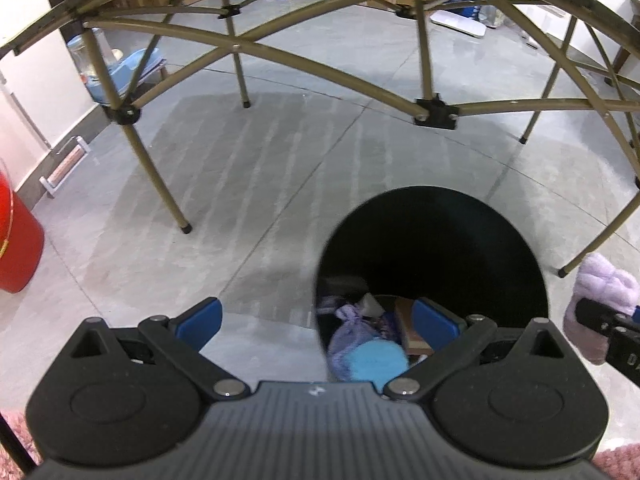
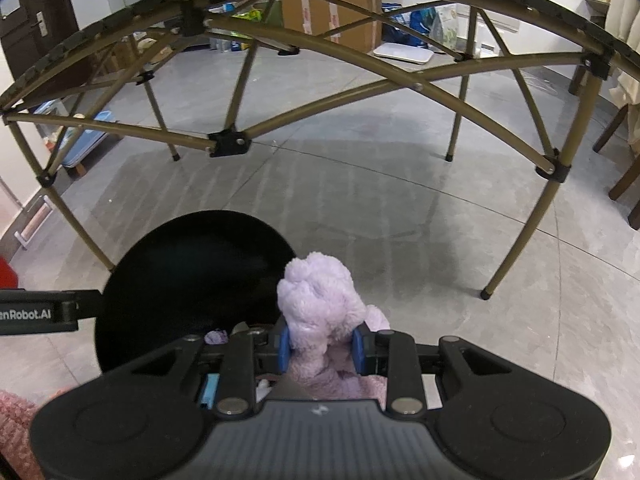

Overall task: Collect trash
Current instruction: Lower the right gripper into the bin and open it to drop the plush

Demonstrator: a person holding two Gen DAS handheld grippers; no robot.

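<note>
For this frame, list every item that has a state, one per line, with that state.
Left gripper: open, empty, above the bin's near rim.
Right gripper: shut on the purple plush item.
Black bin: uncovered, partly filled with purple and blue soft items.
Folding table: unfolded, standing on the floor.
Red bucket: upright at left.

- "enRobot.AI" in white letters, its start cut off by the frame's left edge, on the black body of the left gripper (image 2: 40, 312) at the left of the right wrist view.
- White letters on the right gripper (image 1: 616, 340) at the right edge of the left wrist view, cut off and unreadable.
</note>
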